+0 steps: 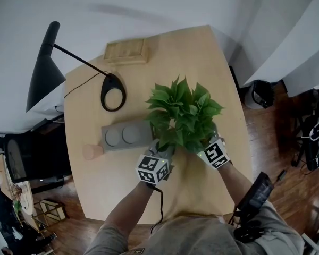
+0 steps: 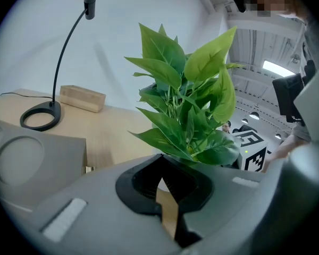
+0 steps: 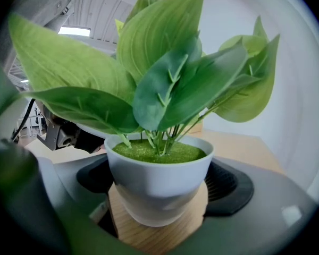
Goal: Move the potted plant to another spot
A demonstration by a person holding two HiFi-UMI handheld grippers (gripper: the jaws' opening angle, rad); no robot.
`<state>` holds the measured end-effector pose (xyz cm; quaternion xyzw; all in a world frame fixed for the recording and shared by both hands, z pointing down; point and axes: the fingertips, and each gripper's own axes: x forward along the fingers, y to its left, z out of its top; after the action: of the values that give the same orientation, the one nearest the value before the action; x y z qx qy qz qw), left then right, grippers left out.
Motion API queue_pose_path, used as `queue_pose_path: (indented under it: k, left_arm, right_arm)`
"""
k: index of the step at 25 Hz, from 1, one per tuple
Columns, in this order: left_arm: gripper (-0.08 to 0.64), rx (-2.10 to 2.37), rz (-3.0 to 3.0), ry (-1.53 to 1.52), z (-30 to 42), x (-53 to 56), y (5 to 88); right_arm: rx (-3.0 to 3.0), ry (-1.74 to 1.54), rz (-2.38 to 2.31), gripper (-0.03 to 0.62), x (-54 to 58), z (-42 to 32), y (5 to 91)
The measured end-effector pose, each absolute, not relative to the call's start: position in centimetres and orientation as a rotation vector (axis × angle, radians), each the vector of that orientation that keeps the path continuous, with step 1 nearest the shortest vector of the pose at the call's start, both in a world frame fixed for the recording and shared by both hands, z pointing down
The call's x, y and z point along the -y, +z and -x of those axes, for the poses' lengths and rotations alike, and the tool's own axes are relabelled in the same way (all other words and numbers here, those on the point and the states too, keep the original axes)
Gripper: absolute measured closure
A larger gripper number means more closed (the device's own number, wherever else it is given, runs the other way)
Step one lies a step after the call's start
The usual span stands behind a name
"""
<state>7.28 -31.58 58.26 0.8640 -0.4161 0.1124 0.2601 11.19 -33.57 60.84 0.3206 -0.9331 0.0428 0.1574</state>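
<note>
The potted plant [image 1: 183,113] is a leafy green plant in a small white pot, and it stands out over the middle of the pale wooden table [image 1: 212,62]. In the right gripper view the white pot [image 3: 159,179] sits between the black pads [image 3: 231,187] of my right gripper [image 3: 159,198], which is shut on it. I cannot tell whether the pot rests on the table or hangs just above it. My left gripper [image 1: 166,150] is at the plant's left side. In its own view the left gripper [image 2: 167,195] has its jaws nearly together, with the plant [image 2: 186,100] just beyond them.
A black desk lamp [image 1: 112,92] stands at the back left, with a wooden block [image 1: 126,51] behind it. A grey block with two round recesses [image 1: 125,136] lies left of the plant, and a pinkish cylinder [image 1: 93,152] is at its end. The table's edges are near on the right and at the front.
</note>
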Motion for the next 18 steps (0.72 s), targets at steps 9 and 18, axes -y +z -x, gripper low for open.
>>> queue_pose_path:
  k: [9,18]
  left_arm:
    - [0.566,1.099,-2.333,0.314,-7.6,31.3,58.9]
    - [0.566,1.071,-2.337,0.342,-8.1,30.3,59.2]
  right_arm:
    - [2.625,0.118,-0.916,0.071,33.5,-11.6,62.0]
    - [2.596,0.079,-0.908,0.066,33.4,-11.9,62.9]
